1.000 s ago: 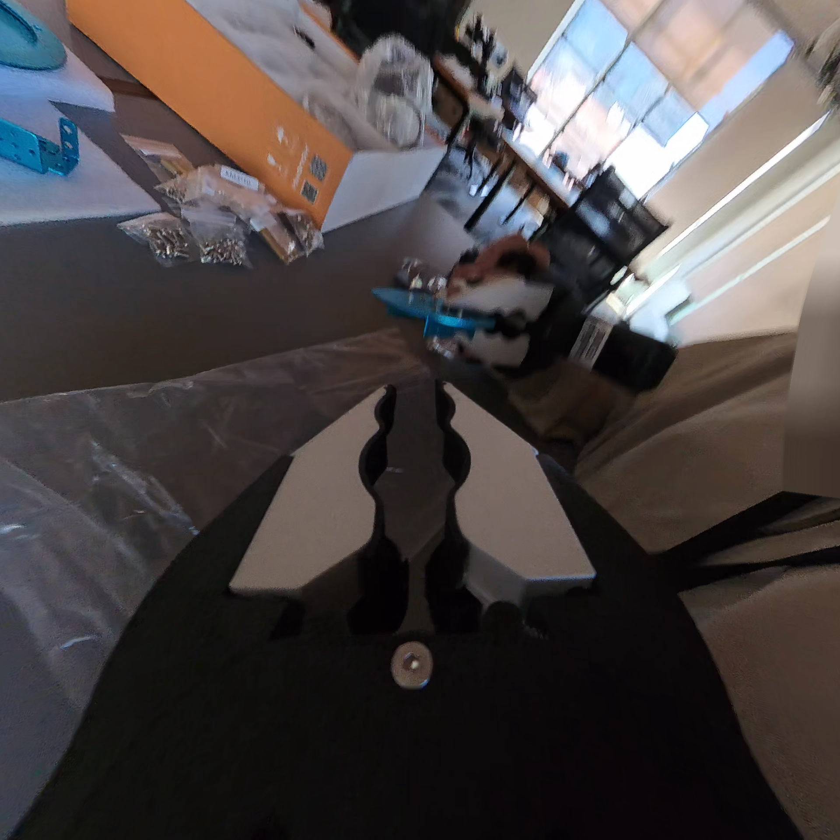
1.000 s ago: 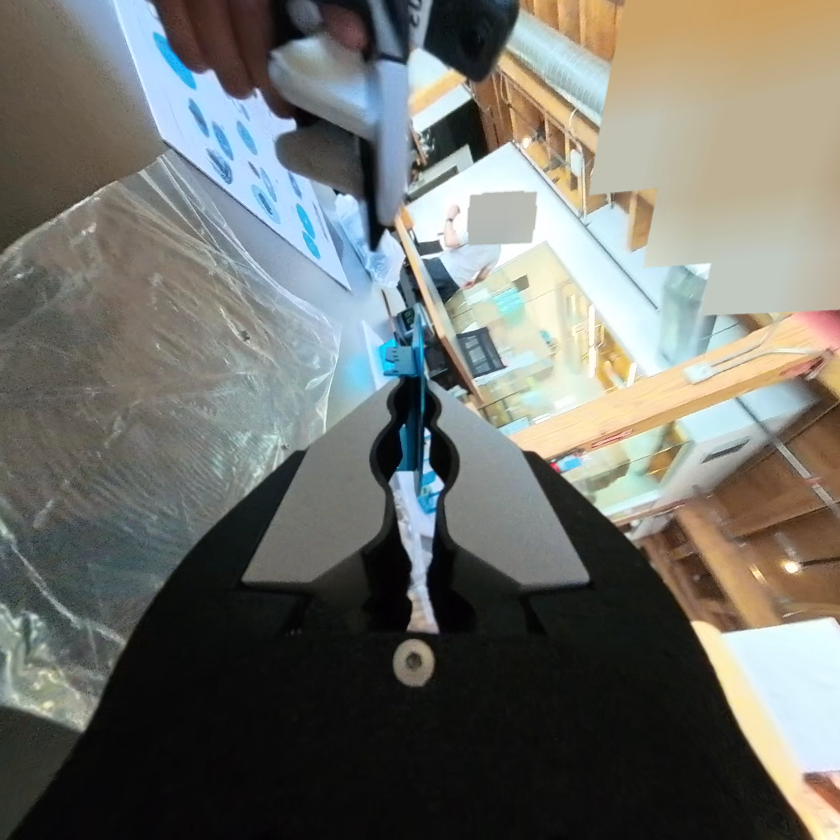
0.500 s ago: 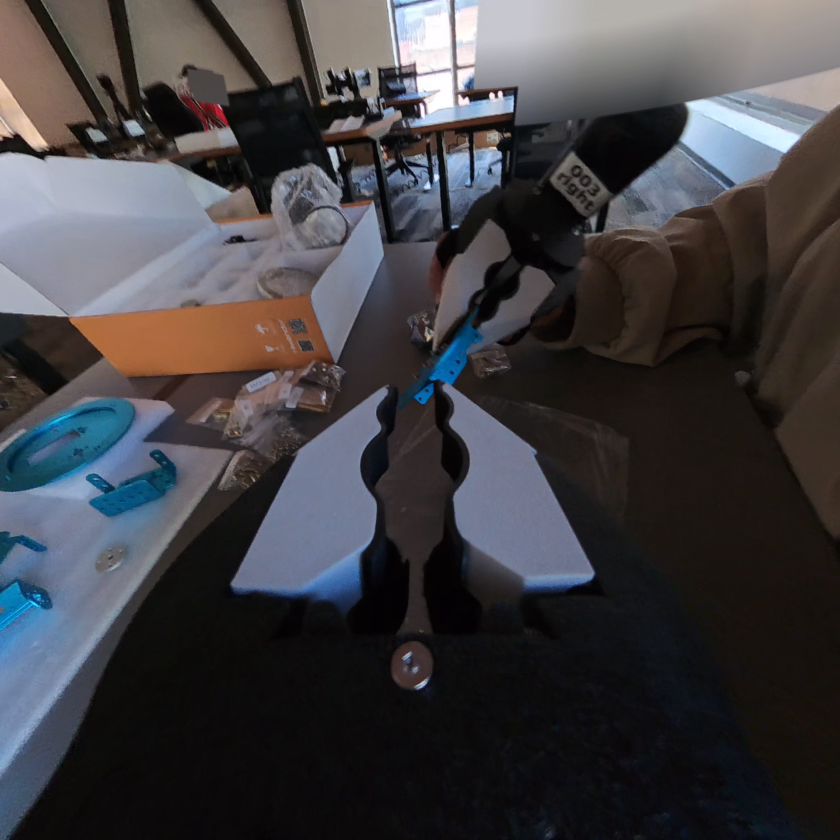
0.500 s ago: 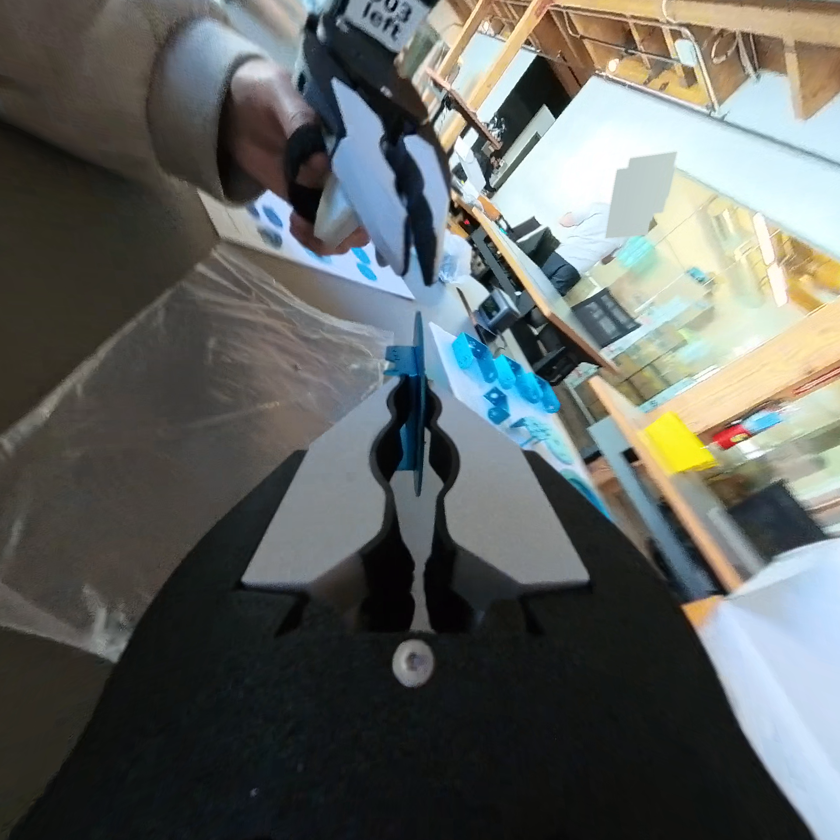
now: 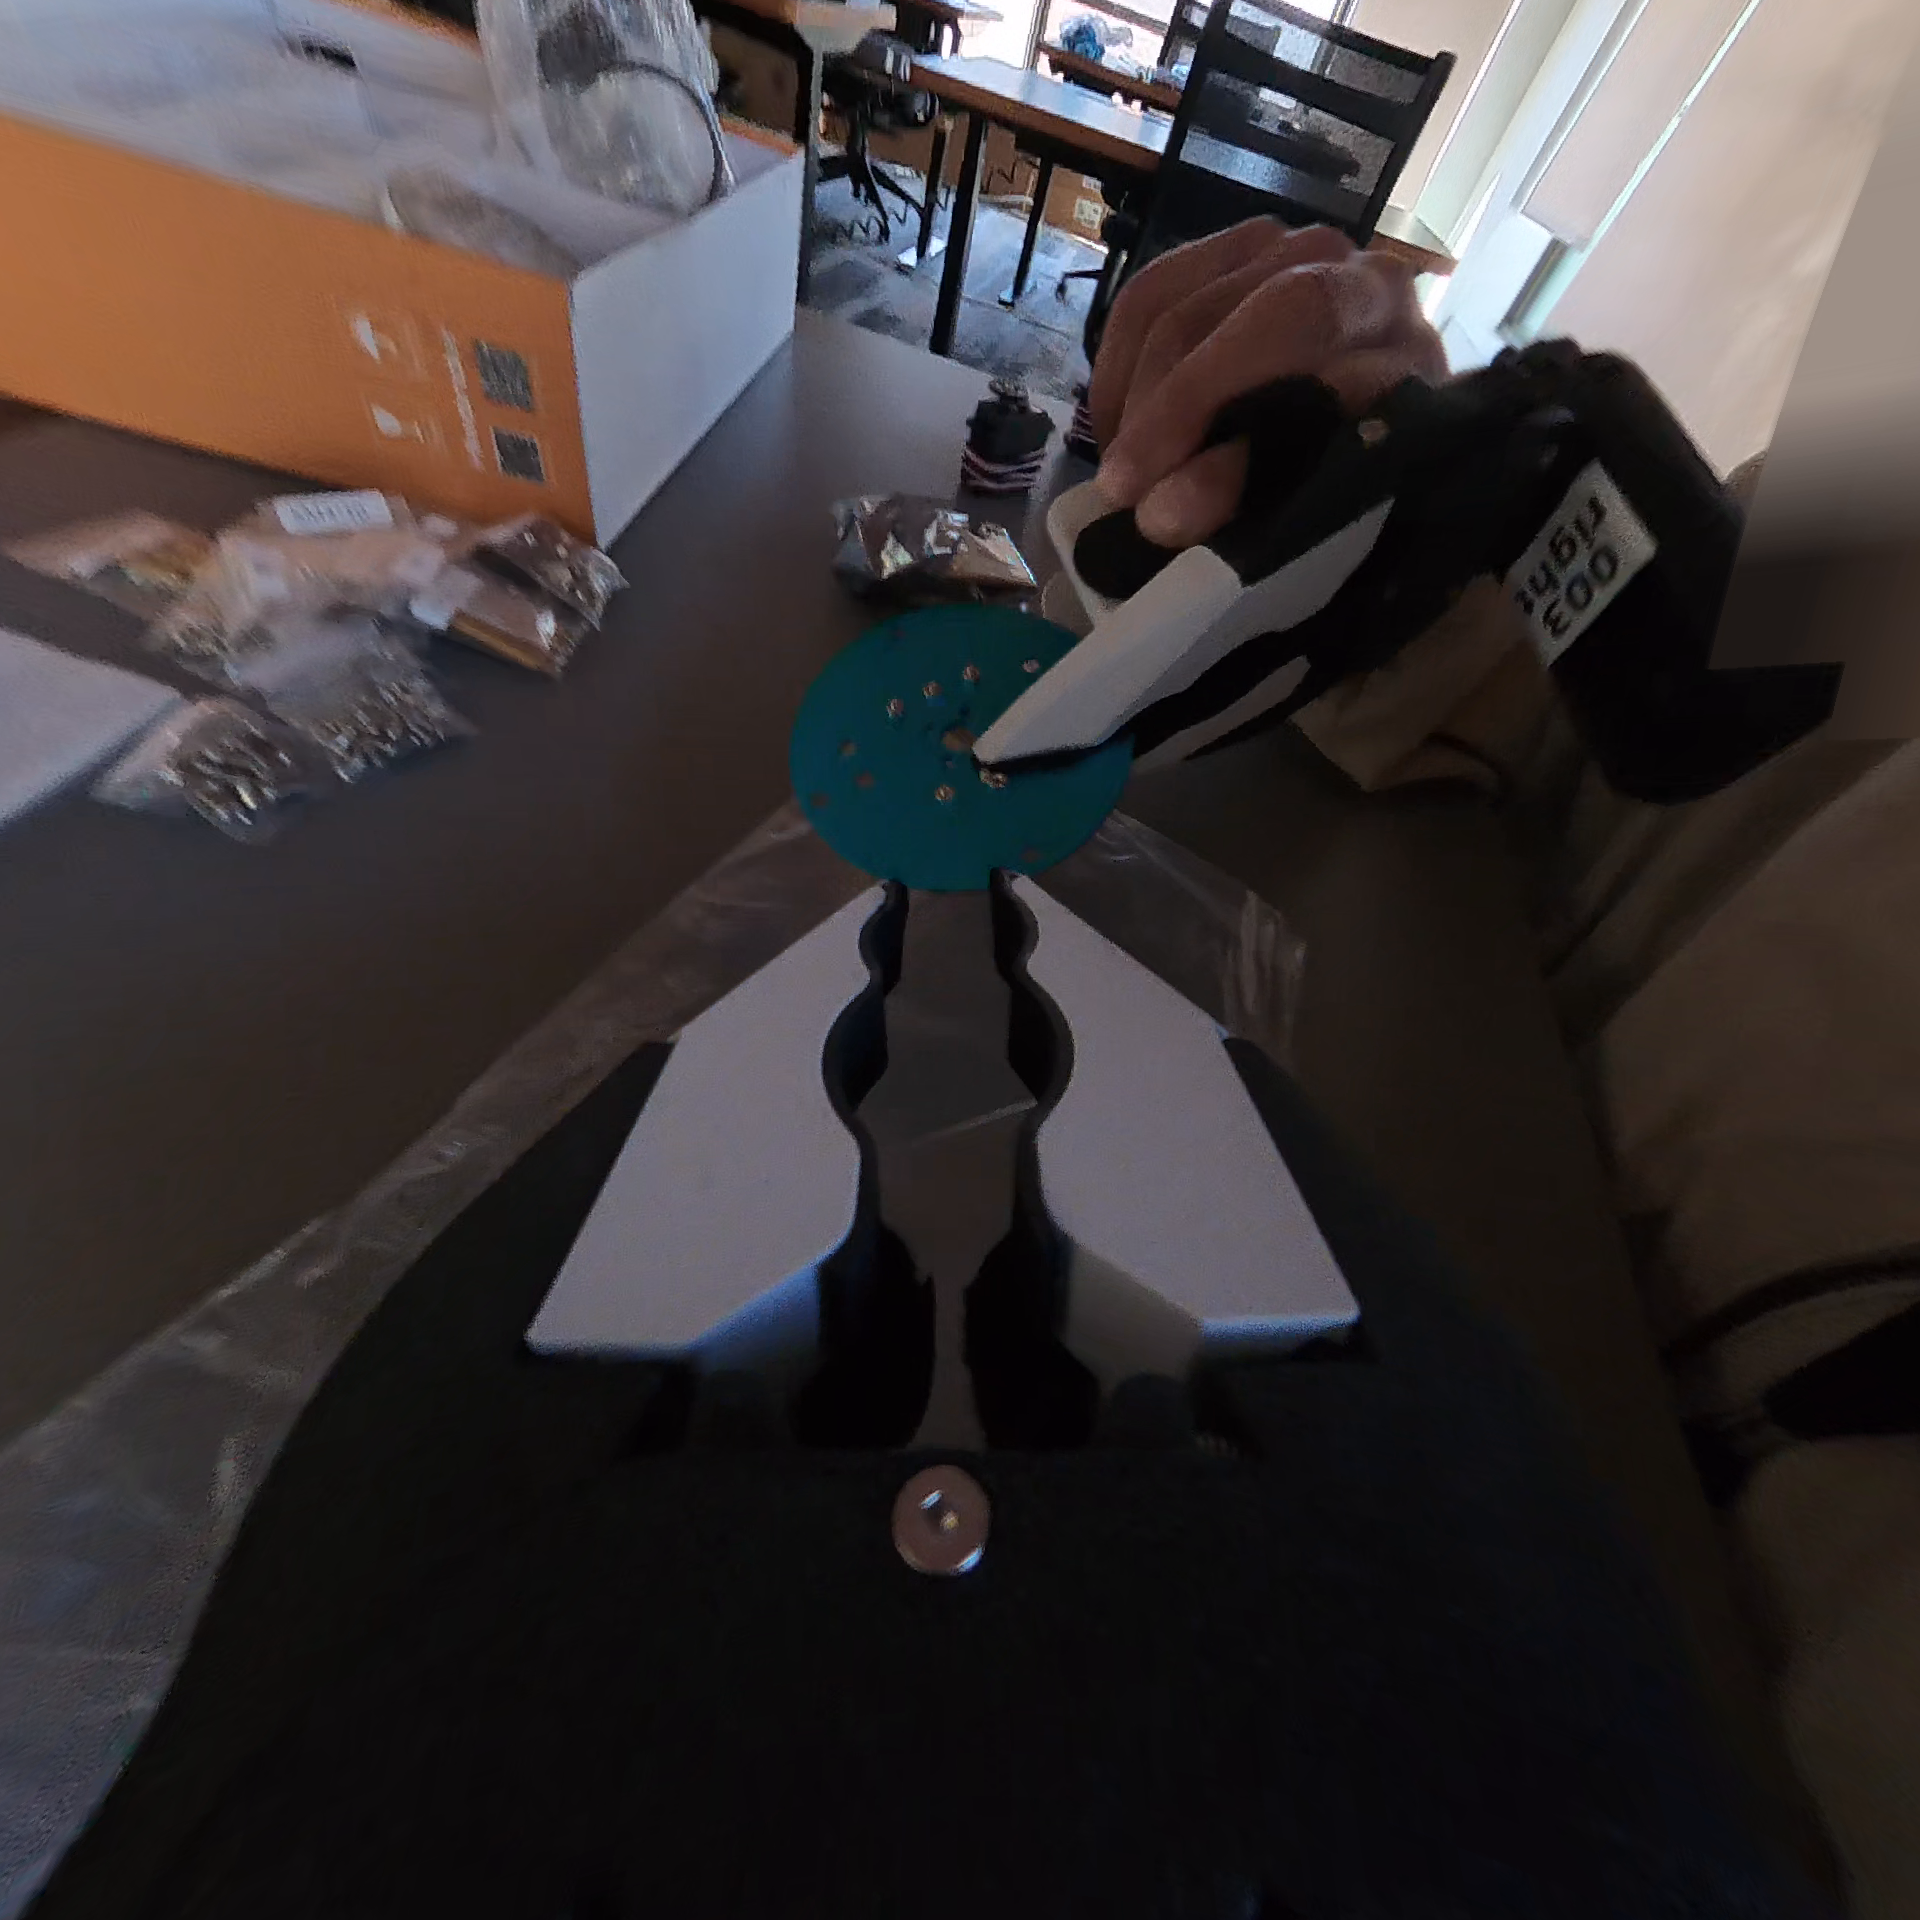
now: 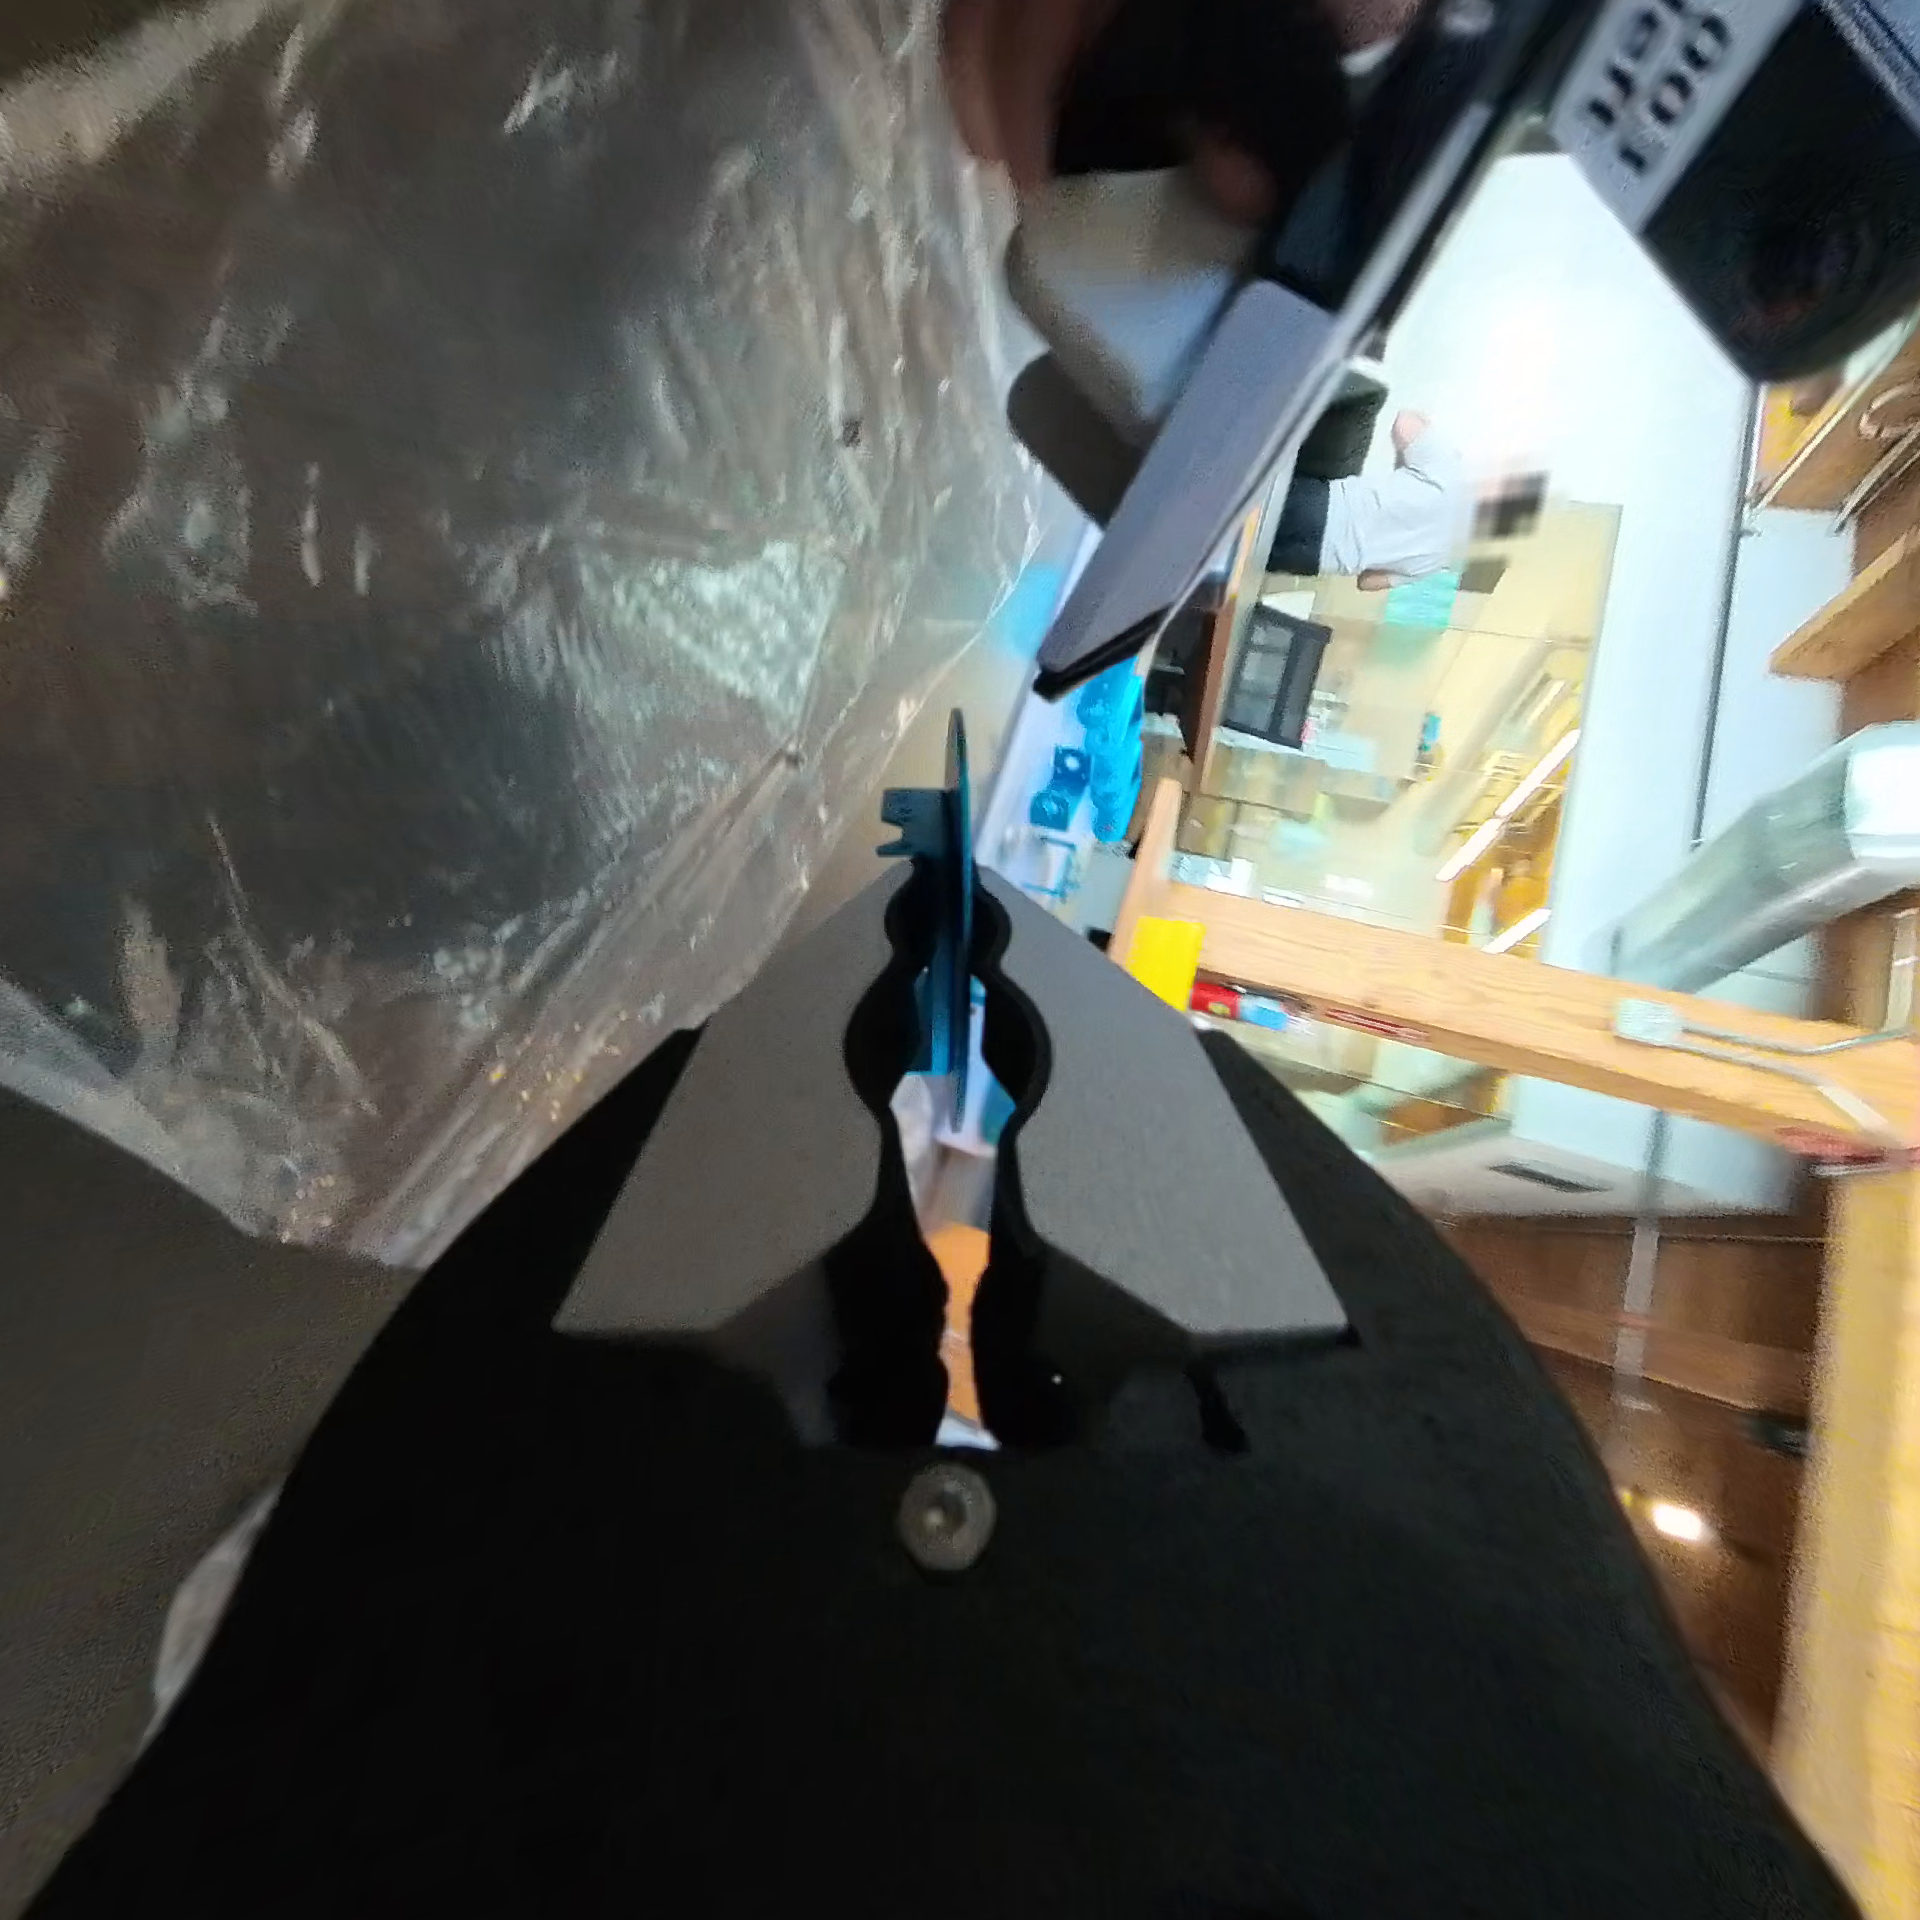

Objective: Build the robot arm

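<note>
Pinching the teal disc near its middle, the right gripper holds it upright above the plastic sheet, where the empty, parted left gripper could knock it loose.

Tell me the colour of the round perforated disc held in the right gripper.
Teal blue disc; the left wrist view shows it best.

A: What are the grippers looking like?

B: Each left gripper and right gripper is showing a matte black body, pale grey wedge fingers with wavy black inner edges, and a silver screw.

A: And the person?

B: They're wearing a beige sleeve.
</note>
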